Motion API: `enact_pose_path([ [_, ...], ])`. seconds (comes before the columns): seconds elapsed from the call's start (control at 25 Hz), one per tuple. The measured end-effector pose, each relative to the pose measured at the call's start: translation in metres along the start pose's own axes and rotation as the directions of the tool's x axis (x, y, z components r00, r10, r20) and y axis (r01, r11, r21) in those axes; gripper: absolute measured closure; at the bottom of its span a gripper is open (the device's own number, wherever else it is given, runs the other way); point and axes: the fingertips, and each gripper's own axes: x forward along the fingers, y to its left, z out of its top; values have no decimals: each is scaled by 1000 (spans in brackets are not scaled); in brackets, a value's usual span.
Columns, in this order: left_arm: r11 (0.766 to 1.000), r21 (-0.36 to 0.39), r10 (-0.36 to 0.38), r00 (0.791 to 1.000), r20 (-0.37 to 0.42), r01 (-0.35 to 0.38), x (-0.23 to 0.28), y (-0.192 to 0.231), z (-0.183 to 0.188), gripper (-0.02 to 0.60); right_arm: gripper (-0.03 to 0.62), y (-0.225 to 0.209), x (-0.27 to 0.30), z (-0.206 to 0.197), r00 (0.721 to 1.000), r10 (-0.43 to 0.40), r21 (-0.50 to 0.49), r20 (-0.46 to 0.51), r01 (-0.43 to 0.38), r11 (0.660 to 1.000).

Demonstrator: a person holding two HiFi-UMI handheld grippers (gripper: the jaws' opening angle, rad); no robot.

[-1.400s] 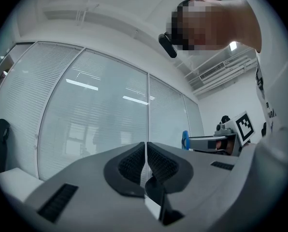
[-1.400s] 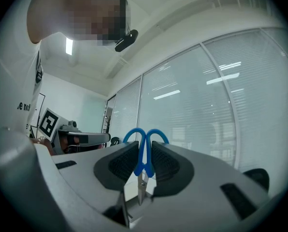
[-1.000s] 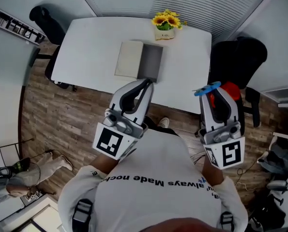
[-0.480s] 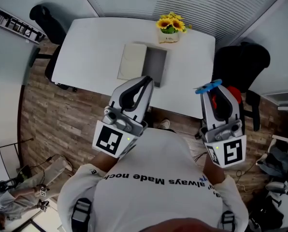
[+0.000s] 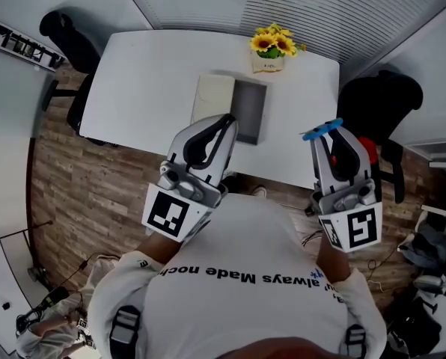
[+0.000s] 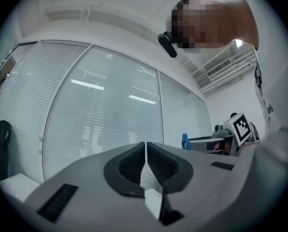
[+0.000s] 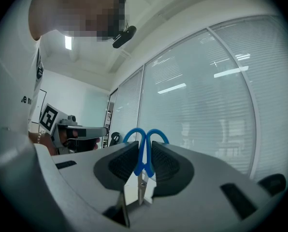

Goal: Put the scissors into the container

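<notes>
A pair of blue-handled scissors [image 7: 145,140] is clamped between the pads of my right gripper [image 7: 144,148]. Its handle loops stick out past the fingertips and its blades point back toward the camera. In the head view the scissors [image 5: 322,132] show at the tip of the right gripper [image 5: 326,137], held in the air just short of the table's near right edge. The container [image 5: 250,111] is an open grey box on the white table [image 5: 148,81], with a beige lid [image 5: 212,98] lying beside it on the left. My left gripper [image 5: 227,122] hovers near the box's front, shut and empty [image 6: 146,146].
A pot of sunflowers [image 5: 274,47] stands behind the box at the table's far edge. Black chairs stand at the left [image 5: 66,32] and right [image 5: 380,99] of the table. Blinds run along the wall behind, and the floor is wood.
In the head view the table, box and flowers have slid to the right and a little down. Both grippers keep their places in the picture, and the right one still holds the scissors.
</notes>
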Motion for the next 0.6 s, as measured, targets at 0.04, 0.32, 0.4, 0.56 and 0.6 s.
enact_pose_path([
  [0.04,1000,0,-3,1000,0,3,1,5,0,551,500,1,5,-2,1000,0,-2,-5,0,1000],
  [0.32,1000,-5,-19,1000,0,19,7,36,-2,551,500,6,41,-16,999,1,-7,-48,-1,1000],
  [0.4,1000,-8,-24,1000,-3,24,9,45,-3,551,500,7,51,-20,998,0,-6,-61,0,1000],
  [0.56,999,-11,-33,999,-1,33,9,59,-4,551,500,11,68,-33,996,-6,-11,-87,5,1000],
  [0.6,999,-12,-35,999,0,35,9,63,-4,551,500,12,72,-36,996,-8,-13,-94,7,1000],
])
